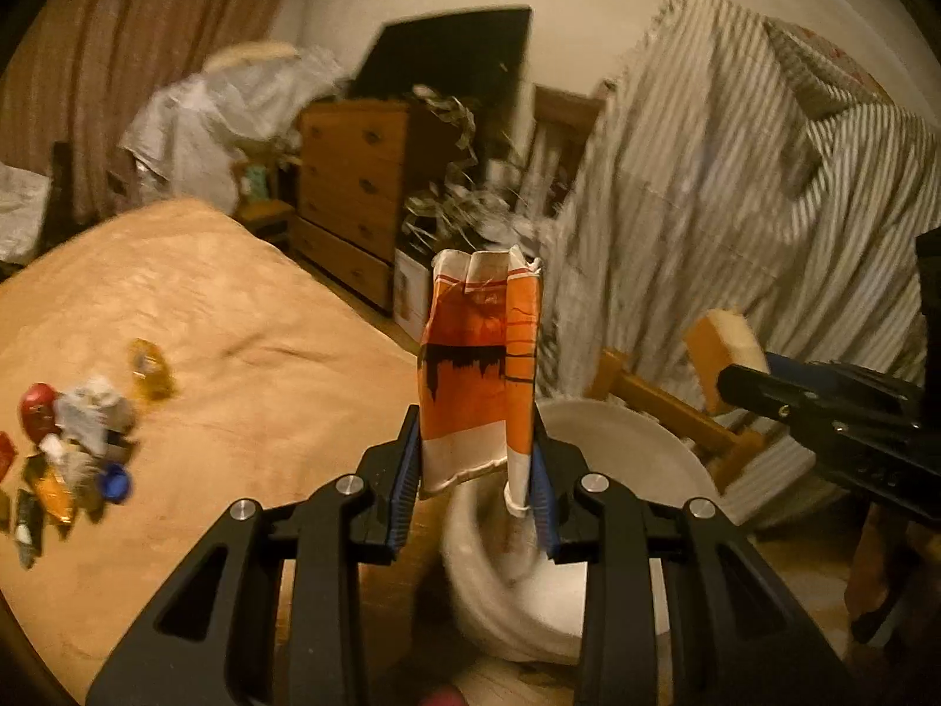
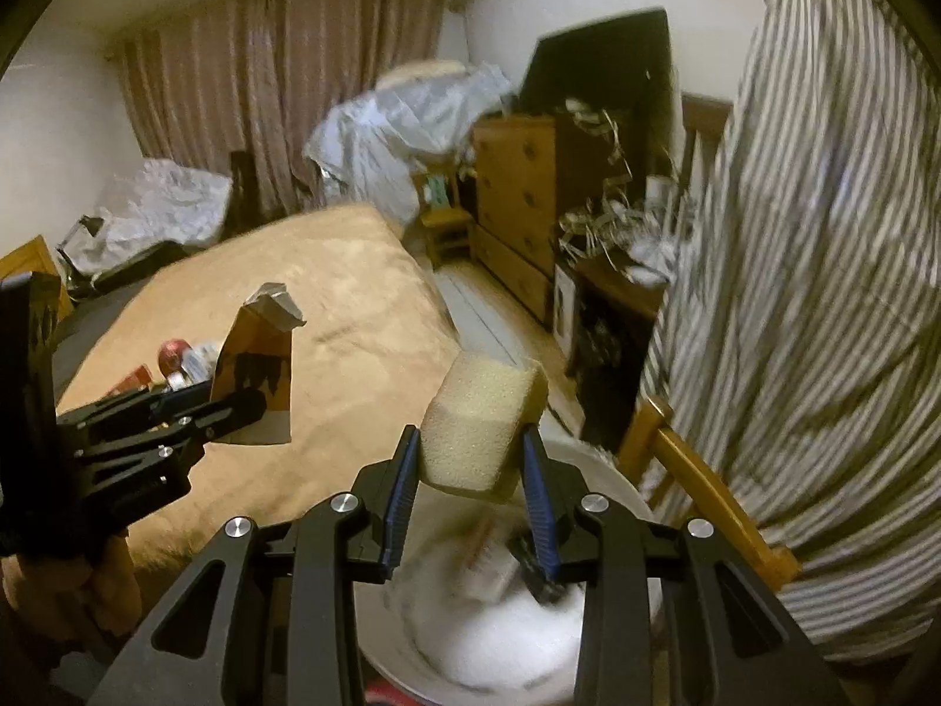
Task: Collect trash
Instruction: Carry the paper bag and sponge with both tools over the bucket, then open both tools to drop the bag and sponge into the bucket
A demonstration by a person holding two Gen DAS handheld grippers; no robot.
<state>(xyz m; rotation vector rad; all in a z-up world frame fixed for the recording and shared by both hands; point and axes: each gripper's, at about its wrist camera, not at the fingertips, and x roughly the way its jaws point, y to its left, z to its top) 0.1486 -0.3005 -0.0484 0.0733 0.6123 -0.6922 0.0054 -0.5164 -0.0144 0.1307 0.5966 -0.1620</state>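
While both views are smearing with motion blur, the grips are still reading clearly. Going left to right in the left wrist view: the trash pile (image 1: 64, 447) is sitting on the tan bedspread (image 1: 235, 317), with a red wrapper, crumpled foil, a blue cap (image 1: 114, 482) and a yellow piece (image 1: 150, 368) showing in it, well apart from your grippers. Your left gripper (image 1: 476, 470) is clenching an orange-and-white wrapper (image 1: 479, 365), pads pressing on its lower end, the wrapper standing upright. A white bucket (image 1: 635, 459) is lying just beyond those fingers, its contents too blurred to identify. At the right edge your right gripper (image 1: 735, 382) is coming into frame with the sponge (image 1: 720, 347). In the right wrist view that gripper (image 2: 470, 465) is squeezing the yellow sponge (image 2: 479, 418) between both blue pads, directly above the bucket (image 2: 594, 465). A striped sheet (image 2: 823, 294) is hanging on the right, and a wooden dresser (image 2: 517, 188) is standing behind the bed.
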